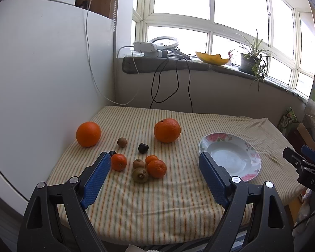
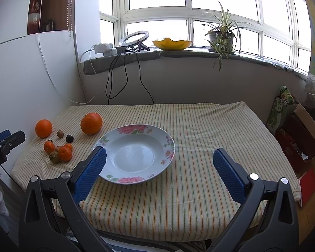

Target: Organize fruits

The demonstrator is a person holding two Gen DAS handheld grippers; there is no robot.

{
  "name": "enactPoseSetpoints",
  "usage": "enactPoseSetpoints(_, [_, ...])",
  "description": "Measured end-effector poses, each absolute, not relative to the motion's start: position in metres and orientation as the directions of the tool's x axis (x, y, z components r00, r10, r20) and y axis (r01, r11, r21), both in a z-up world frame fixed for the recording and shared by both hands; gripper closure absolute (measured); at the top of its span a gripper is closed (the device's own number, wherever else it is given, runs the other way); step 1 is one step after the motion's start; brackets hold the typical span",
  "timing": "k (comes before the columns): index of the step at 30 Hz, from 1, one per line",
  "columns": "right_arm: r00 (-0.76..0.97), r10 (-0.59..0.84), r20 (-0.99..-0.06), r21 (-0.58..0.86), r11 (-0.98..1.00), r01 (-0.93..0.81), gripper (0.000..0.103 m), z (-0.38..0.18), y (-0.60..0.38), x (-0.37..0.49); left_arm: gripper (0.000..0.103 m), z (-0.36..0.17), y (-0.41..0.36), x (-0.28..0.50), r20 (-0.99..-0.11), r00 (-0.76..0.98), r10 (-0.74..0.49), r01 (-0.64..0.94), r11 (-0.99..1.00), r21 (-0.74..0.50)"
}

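Two large oranges (image 1: pixel 88 134) (image 1: pixel 167 130) lie at the back of the striped table (image 1: pixel 147 210). In front are small tangerines (image 1: pixel 156 168) (image 1: pixel 118 162), kiwis (image 1: pixel 140 175) (image 1: pixel 122 142) and a dark plum (image 1: pixel 143 147). A white floral plate (image 1: pixel 231 157) stands empty to the right; it also shows in the right wrist view (image 2: pixel 134 153). My left gripper (image 1: pixel 155 161) is open above the near fruit cluster, holding nothing. My right gripper (image 2: pixel 159 157) is open over the plate's near edge, holding nothing. The fruits show at the left in the right wrist view (image 2: pixel 62 151).
A white panel (image 1: pixel 42 73) walls the table's left side. The windowsill behind holds a ring light (image 1: pixel 163 42), a power strip, a yellow bowl (image 1: pixel 212 58) and a potted plant (image 1: pixel 250 61); cables hang down. Boxes and a bag (image 2: pixel 294 138) stand on the floor at right.
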State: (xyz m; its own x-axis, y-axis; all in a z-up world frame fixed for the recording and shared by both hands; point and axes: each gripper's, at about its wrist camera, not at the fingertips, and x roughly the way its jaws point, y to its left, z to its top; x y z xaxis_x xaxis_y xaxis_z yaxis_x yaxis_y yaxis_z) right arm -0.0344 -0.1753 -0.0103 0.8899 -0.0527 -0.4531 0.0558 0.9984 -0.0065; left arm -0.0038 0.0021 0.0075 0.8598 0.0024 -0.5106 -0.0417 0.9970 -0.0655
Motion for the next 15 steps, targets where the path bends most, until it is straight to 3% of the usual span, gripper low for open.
enactPoseSetpoints(15, [0.891, -0.055, -0.451, -0.003, 0.998, 0.06, 0.0, -0.008, -0.1766, -0.0349, 0.017, 0.0085, 0.0028, -0.0057, -0.505, 0.863, -0.003, -0.039, 0.997, -0.073])
